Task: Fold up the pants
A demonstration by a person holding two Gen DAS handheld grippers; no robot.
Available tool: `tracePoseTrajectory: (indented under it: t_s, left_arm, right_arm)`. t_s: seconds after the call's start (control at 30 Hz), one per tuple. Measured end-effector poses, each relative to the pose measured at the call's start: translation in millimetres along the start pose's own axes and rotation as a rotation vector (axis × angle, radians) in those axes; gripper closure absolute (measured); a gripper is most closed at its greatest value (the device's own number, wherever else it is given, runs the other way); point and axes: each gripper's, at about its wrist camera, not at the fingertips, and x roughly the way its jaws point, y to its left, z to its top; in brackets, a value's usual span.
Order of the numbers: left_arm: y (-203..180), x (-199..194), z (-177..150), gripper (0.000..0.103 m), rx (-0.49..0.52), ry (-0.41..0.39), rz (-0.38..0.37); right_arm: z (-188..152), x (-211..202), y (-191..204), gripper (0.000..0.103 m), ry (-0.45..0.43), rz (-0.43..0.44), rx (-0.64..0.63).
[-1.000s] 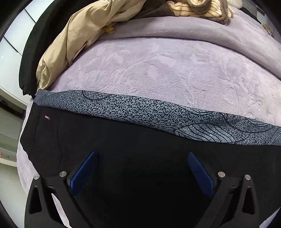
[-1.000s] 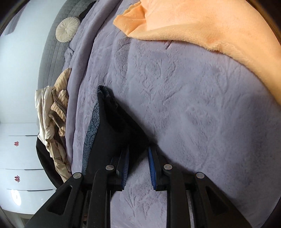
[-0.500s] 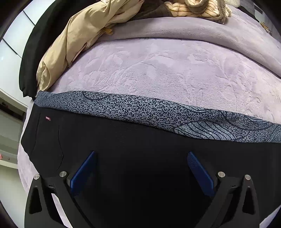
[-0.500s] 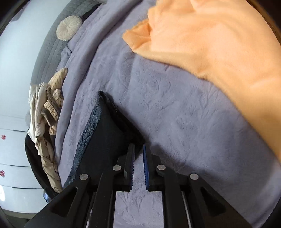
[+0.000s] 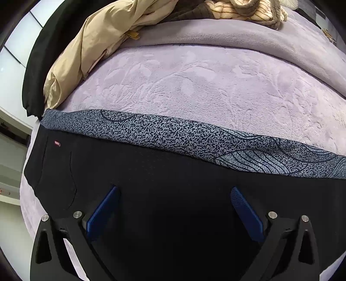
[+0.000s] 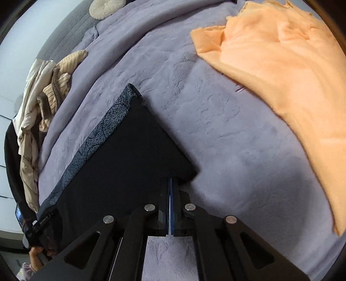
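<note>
The pants [image 5: 173,183] are black with a grey speckled patterned strip along the far edge, lying flat on the lilac bed cover [image 5: 194,86]. My left gripper [image 5: 173,192] is open, its blue pads wide apart just above the black cloth. In the right wrist view the pants [image 6: 121,155] run away to the left, and my right gripper [image 6: 170,181] is shut on their near hem corner, which lifts slightly off the cover.
A heap of beige and striped clothes [image 5: 121,36] lies at the far left of the bed, also in the right wrist view [image 6: 43,86]. An orange blanket [image 6: 281,75] covers the right side. A round cushion [image 6: 106,8] sits by the grey headboard.
My right gripper has closed fully on the pants' hem corner and turned, so the orange blanket swung rightward. The left gripper stayed open and barely moved.
</note>
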Motion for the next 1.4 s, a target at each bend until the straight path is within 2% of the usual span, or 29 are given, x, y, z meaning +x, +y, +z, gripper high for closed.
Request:
tracePoseTrajectory:
  t_s: [0.07,0.17,0.37,0.53,0.6,0.7,0.83,0.93,1.07,1.13,1.2,1.3,1.4]
  left_arm:
    - [0.8,-3.3,-0.5,0.0,-0.006,0.02,0.002]
    - [-0.9,-11.4,-8.1,0.0,0.028,0.042,0.018]
    - [8.6,-32.1,-39.7,0.0,0.08,0.075,0.029]
    - [37.0,-35.0,-62.6,0.0,0.059,0.119,-0.007]
    - [54.6,-33.0,-66.6,0.0,0.054,0.124,-0.028]
    - [82.6,-27.0,-61.1,0.0,0.048,0.116,-0.059]
    - [133.7,-11.1,-42.3,0.0,0.058,0.101,-0.062]
    - [177.9,-1.3,-27.5,0.0,0.038,0.074,-0.063]
    - [224.2,18.3,-8.9,0.0,0.087,0.036,-0.002]
    - [243.0,31.0,-0.2,0.0,0.104,0.015,0.039]
    - [260.8,48.2,5.9,0.0,0.098,0.026,0.054]
    - [275.7,70.0,10.9,0.0,0.08,0.044,-0.004]
    - [274.5,74.3,13.2,0.0,0.096,0.031,-0.007]
  right_arm:
    - [-3.1,-10.1,0.0,0.092,0.015,0.03,-0.005]
    - [-10.5,-21.5,-1.1,0.082,0.037,0.039,0.009]
    - [-26.9,-23.9,16.1,0.082,0.102,0.098,-0.008]
    - [-41.3,-23.0,55.9,0.081,0.141,0.143,-0.071]
    - [-51.4,-23.2,78.3,0.075,0.148,0.172,-0.091]
    - [-72.7,-18.4,119.7,0.065,0.154,0.207,-0.126]
    - [-111.7,0.9,183.0,0.065,0.202,0.274,-0.153]
    - [-155.5,27.2,239.0,0.064,0.286,0.361,-0.158]
    - [-208.4,65.3,293.5,0.065,0.387,0.437,-0.137]
    - [-228.6,80.5,310.5,0.065,0.422,0.461,-0.104]
    - [-242.2,89.3,321.6,0.065,0.426,0.489,-0.067]
    - [-245.9,97.0,328.7,0.065,0.4,0.491,-0.05]
    - [-242.2,108.3,327.4,0.067,0.417,0.511,-0.012]
